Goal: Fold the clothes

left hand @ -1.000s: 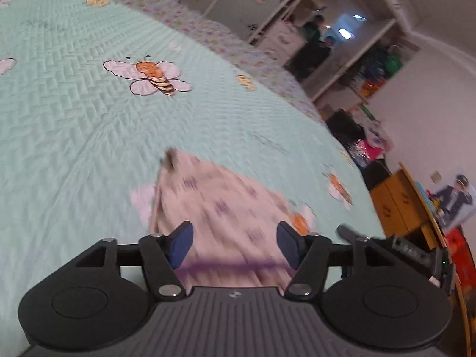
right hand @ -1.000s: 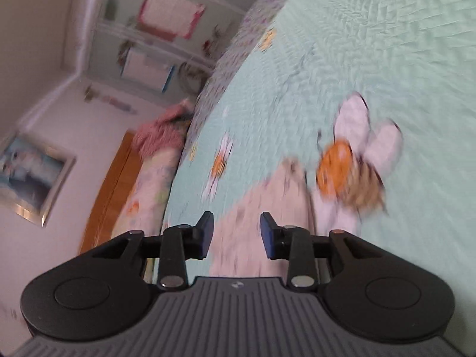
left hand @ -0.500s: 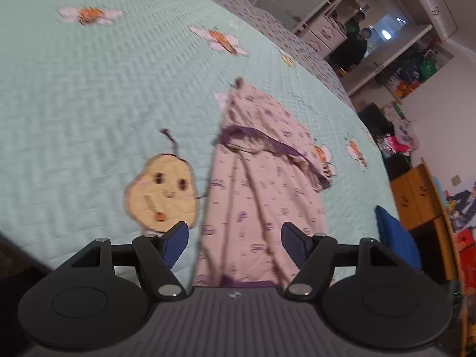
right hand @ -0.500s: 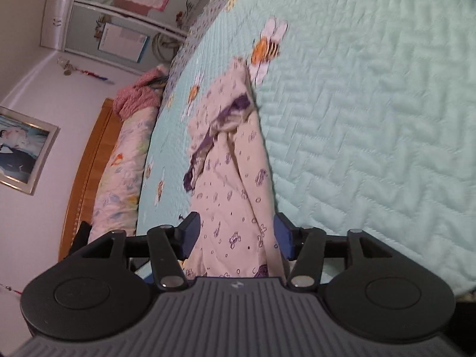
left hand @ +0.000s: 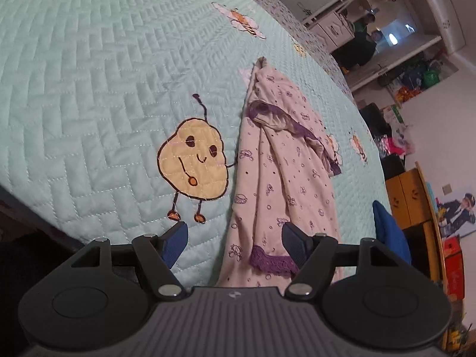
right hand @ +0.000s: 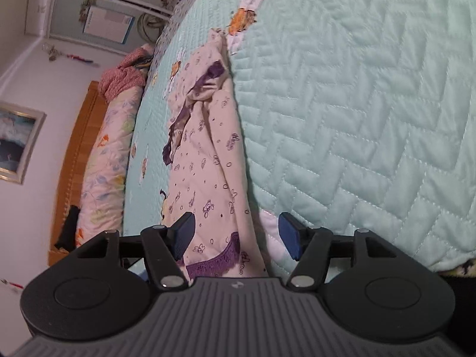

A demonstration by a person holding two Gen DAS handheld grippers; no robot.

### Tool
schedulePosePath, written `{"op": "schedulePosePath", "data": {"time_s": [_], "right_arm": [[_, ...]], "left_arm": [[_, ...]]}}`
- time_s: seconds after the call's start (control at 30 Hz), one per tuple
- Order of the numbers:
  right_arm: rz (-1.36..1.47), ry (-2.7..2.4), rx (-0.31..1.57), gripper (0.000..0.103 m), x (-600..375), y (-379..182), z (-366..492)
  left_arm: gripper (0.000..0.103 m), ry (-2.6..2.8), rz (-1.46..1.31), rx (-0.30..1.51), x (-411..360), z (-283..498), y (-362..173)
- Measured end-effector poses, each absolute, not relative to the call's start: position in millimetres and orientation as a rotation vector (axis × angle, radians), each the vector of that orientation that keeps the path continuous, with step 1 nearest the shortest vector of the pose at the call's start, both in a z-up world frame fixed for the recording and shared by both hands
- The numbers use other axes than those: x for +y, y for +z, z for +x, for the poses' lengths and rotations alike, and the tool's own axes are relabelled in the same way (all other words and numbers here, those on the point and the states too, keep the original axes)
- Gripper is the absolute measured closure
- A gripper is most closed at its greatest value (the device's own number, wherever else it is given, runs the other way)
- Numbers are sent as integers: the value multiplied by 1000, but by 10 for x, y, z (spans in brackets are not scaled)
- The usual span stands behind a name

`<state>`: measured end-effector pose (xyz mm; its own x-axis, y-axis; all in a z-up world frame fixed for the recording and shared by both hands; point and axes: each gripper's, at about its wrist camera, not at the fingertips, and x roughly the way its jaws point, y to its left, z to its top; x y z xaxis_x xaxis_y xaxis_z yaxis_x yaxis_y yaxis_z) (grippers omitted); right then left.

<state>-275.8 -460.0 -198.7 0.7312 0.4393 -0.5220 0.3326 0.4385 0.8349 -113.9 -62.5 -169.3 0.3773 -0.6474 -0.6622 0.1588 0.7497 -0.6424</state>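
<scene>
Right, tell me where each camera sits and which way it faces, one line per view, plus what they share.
Left wrist: sits on the left gripper, looking forward and down along its open fingers across the quilt at the pink garment; a smiling patch lies beside the garment.
Right wrist: sits on the right gripper, looking forward and down along the same garment, toward a wooden headboard; its jaws are opening, pads clear of the cloth.
Shared: the garment, its purple lace hem nearest both cameras, and the quilt.
</scene>
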Motion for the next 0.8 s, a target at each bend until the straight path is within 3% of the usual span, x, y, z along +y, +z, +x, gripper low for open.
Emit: {"op": "schedulePosePath", "data": {"time_s": [0.23,0.53,0.67,0.7,0.77,0.8], "right_arm": [[1168,186,847,40,-4555,-2085,-2730],[1191,282,897,40,-4491,-2153,-2613],[1171,331,884,40,-4410,-2156,-2610],[1167,336,881,40,-4408,-2154,-2621],[1156,345,878,42,-4402,-2149,-2638],[1137,346,891,48,-4392,-2145,-2630]], "left_arm": [[25,-614,-584,1107,-716,-1066,-1858],[25,-762,-814,1239,-778,-1118,-2137],[25,-802,-789,1241,-838,-1145,-2121],[28,-803,-802,1244,-834,-1143,-2128],[47,-801,-786,1264,-857,-1135,-2143],[65,-797,-759,1278,-882,-1132,-2148]]}}
